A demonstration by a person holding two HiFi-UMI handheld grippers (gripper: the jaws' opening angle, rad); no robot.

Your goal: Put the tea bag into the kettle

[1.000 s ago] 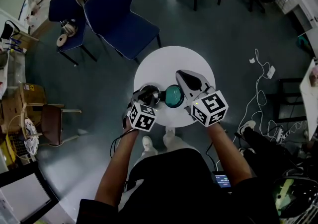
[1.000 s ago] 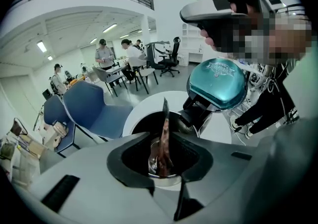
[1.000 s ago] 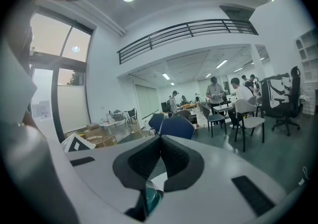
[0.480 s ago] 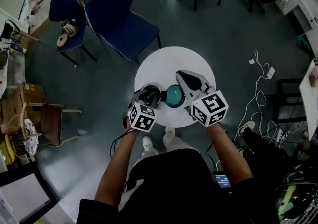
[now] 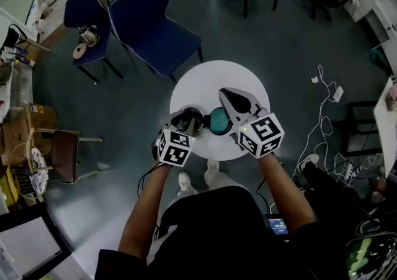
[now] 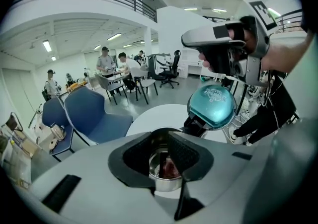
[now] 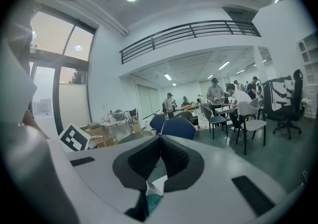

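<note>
Head view: small round white table among blue chairs. Steel kettle near front edge, teal lid tipped open beside it. Left gripper over kettle, right gripper just past lid.

Left gripper view: jaws just opened wide, then eased in a little; apart, nothing between them. Straight below, reddish tea bag lies inside kettle.

Right gripper view: jaw tips together; white scrap low behind them, can't tell what.

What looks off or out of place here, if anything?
Nothing spilled or tipped: kettle upright on the table, teal lid raised clear of its opening, a reddish lump inside. Only oddity: a white-and-teal scrap pinched low in the shut right tool.
</note>
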